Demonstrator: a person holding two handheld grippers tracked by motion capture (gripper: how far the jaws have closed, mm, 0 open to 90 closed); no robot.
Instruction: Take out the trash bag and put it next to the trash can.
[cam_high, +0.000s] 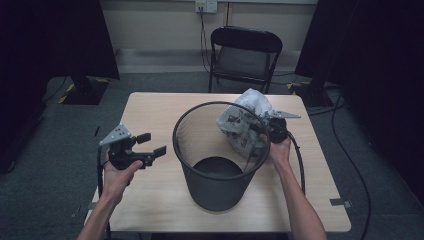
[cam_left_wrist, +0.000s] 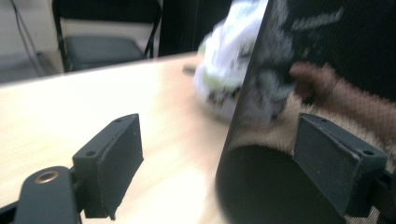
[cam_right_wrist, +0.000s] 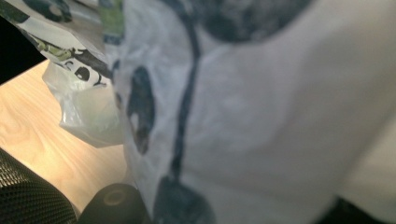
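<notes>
A pale wooden table holds everything, with a black folding chair beyond its far edge. In the middle stands a black wire-mesh wastebasket, open at the top, between the two grippers.

The right gripper sits just beyond the basket's right rim, and part of it is hidden behind the mesh. A crumpled white plastic bag with dark printed patterns hangs from it, bunched against the outside of the rim on the gripper's near side. The jaws are pressed nearly together and pinch the bag's film. From the right gripper view the bag is so close that it blurs and covers the jaws almost entirely. The print shows black blotches and a touch of green, but no word or brand can be read. A corner of the basket's mesh appears low on that side.

The left gripper is on the basket's other side, near its wall and apart from it. Its jaws stand wide with nothing between them. In the left gripper view the basket cuts off the scene beyond one jaw, and the bag is smeared.
</notes>
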